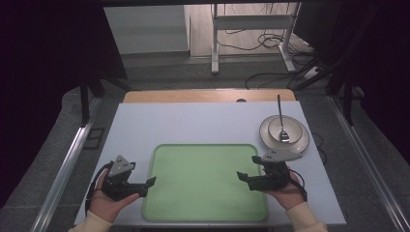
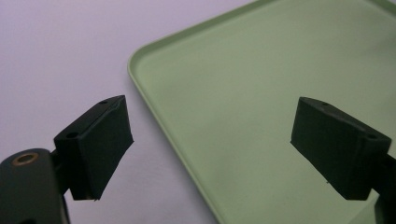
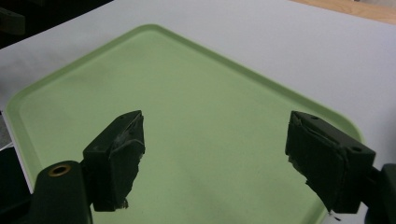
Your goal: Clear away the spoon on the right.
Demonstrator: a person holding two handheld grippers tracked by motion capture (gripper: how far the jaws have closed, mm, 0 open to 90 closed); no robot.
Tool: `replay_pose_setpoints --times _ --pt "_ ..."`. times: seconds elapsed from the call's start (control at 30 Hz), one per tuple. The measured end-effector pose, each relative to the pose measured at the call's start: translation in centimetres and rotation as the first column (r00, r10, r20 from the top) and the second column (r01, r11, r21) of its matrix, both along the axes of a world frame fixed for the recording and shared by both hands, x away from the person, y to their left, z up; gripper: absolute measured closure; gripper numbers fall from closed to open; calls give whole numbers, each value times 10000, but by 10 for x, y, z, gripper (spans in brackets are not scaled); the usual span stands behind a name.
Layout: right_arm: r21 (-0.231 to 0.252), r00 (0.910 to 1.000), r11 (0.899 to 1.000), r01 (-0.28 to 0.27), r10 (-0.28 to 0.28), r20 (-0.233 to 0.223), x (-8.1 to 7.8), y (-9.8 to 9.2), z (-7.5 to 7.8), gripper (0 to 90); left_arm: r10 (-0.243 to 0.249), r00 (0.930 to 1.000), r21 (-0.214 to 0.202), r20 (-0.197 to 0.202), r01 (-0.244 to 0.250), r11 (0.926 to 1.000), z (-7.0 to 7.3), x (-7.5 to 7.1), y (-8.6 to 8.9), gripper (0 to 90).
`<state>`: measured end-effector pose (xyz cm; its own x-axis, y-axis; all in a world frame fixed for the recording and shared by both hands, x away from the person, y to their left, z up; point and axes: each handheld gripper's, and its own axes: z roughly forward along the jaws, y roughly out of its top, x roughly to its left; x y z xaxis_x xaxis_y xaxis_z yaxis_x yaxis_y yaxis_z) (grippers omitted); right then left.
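Observation:
A bare light-green tray [image 1: 203, 179] lies on the white table [image 1: 193, 121] near the front edge. My left gripper [image 1: 149, 186] is open at the tray's left rim, one jaw over the table and one over the tray [image 2: 261, 70]. In the left gripper view the gripper [image 2: 212, 121] has nothing between its jaws. My right gripper [image 1: 244, 179] is open over the tray's right part, also empty. In the right gripper view that gripper [image 3: 215, 135] hovers wide above the tray [image 3: 187, 79].
A white plate [image 1: 296, 145] at the right rear of the table carries a white bowl [image 1: 290, 126] with a metal spoon [image 1: 280, 113] standing in it. A wooden strip [image 1: 208, 95] runs along the table's far edge. Cables and desk legs lie on the floor beyond.

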<state>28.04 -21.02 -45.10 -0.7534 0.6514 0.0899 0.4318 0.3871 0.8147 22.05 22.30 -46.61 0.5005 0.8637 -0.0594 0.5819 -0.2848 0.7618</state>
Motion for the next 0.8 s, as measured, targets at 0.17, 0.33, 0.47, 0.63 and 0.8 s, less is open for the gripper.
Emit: replay_pose_setpoints --times 0.17,0.33,0.47,0.63,0.8 --pt "-93 10000 9999 -60 60 -72 3 1 -2 193 -42 10000 12 -24 42 10000 -1 2 -1 123" --pt "-157 9999 9999 -36 35 -109 2 1 -2 193 -79 10000 18 -39 79 10000 -1 1 -2 123" --pt "-257 9998 9996 135 -140 -163 1 0 -2 194 -116 9999 2 70 116 9999 1 -1 -3 123" --pt "-246 9997 9995 189 -193 -143 2 0 0 196 -68 10000 19 39 68 10000 1 -1 -1 123" --pt "-252 9998 9996 151 -155 -150 4 0 0 196 19 10000 74 5 -19 10000 0 0 -1 123"
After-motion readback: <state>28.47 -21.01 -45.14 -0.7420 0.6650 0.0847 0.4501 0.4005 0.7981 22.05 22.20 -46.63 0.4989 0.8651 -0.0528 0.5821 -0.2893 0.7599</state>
